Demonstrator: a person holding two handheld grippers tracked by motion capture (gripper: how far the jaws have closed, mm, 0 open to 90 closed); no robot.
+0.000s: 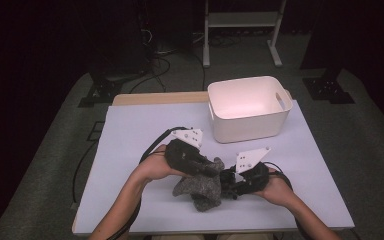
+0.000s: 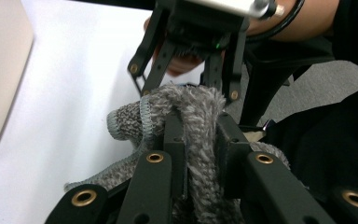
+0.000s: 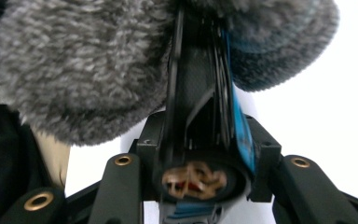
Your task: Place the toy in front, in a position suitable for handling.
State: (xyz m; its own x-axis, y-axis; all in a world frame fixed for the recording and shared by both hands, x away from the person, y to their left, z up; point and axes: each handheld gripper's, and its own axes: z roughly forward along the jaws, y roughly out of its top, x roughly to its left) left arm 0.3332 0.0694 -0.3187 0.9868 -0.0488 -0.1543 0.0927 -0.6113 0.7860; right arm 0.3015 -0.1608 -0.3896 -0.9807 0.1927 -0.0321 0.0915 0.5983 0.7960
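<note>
Gripping the grey fuzzy cloth (image 1: 202, 185) from opposite sides, left tool (image 1: 211, 169) and right tool (image 1: 226, 181) both clenched on it above the counter (image 1: 130, 135).

Lab-like recording room, dark curtains, cables on carpet (image 1: 155, 65), lone worktable (image 1: 130, 130), metal stand (image 1: 242, 20)

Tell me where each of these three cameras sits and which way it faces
High view: above the table's near side, looking forward and down; both forearms, left gripper, right gripper.
Left gripper view: on that gripper, along jaws shut on the grey fuzzy cloth.
Right gripper view: on that gripper, jaws together in the cloth.
Shared: cloth, white table.
</note>
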